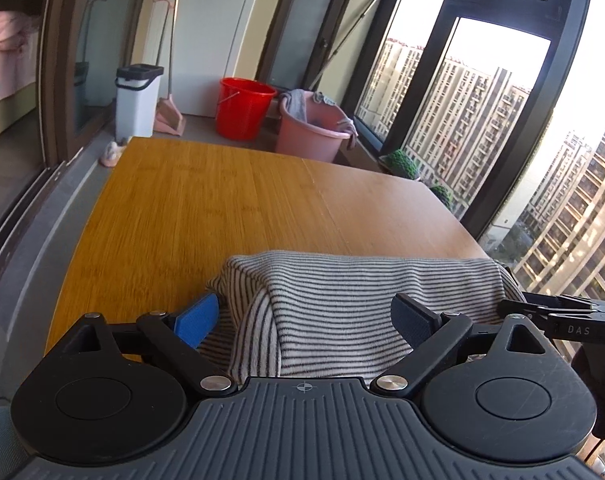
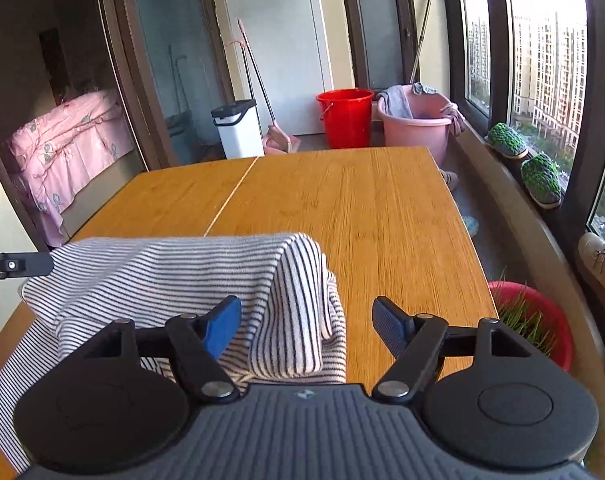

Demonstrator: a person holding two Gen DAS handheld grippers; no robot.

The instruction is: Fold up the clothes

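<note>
A grey-and-white striped garment (image 1: 342, 300) lies folded over in a thick bundle at the near edge of the wooden table (image 1: 222, 200). My left gripper (image 1: 306, 320) is open, its blue pads either side of the bundle's left end, just above the cloth. The right gripper's black tip shows at the right (image 1: 550, 312). In the right wrist view the same garment (image 2: 206, 276) lies on the table (image 2: 362, 208). My right gripper (image 2: 306, 326) is open over the bundle's right end. The left gripper's tip (image 2: 10, 266) shows at the left edge.
Beyond the table stand a red bucket (image 1: 244, 108), a pink tub (image 1: 314, 126) with cloths, a white bin (image 1: 136, 100) and a dustpan. Windows and potted plants (image 2: 540, 178) line the right. A red pot of grass (image 2: 536, 320) sits by the table's right edge.
</note>
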